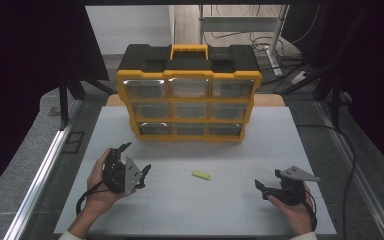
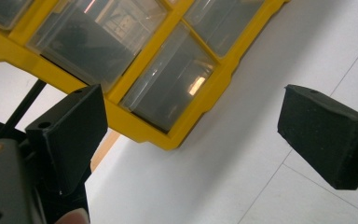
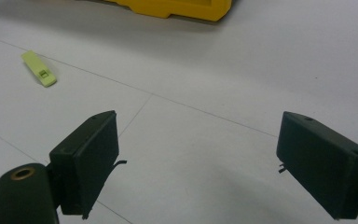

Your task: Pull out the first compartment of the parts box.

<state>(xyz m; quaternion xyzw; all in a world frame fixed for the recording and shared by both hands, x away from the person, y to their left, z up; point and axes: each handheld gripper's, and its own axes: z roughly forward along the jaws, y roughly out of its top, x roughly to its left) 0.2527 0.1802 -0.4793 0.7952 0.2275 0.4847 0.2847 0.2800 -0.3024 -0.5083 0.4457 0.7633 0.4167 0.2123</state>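
A yellow and black drawer organizer (image 1: 189, 95) with several clear drawers stands at the back middle of the white table (image 1: 130, 210). A small yellow-green flat piece (image 1: 201, 175) lies on the table in front of it. My left gripper (image 1: 136, 157) is held open at the front left, tilted, with nothing between its jaws. In the left gripper view the left gripper (image 2: 193, 121) faces the organizer's lower drawers (image 2: 168, 88). At the front right my right gripper (image 1: 267, 178) is open and holds nothing. The right gripper view has the right gripper (image 3: 198, 140) over bare table, with the yellow-green piece (image 3: 38, 69) far to the left.
A metal rail (image 1: 45, 170) runs along the table's left side. Cables (image 1: 350, 165) trail on the grey floor to the right. A table leg and more cables (image 1: 275, 45) stand behind the organizer. Bare table lies between the two grippers.
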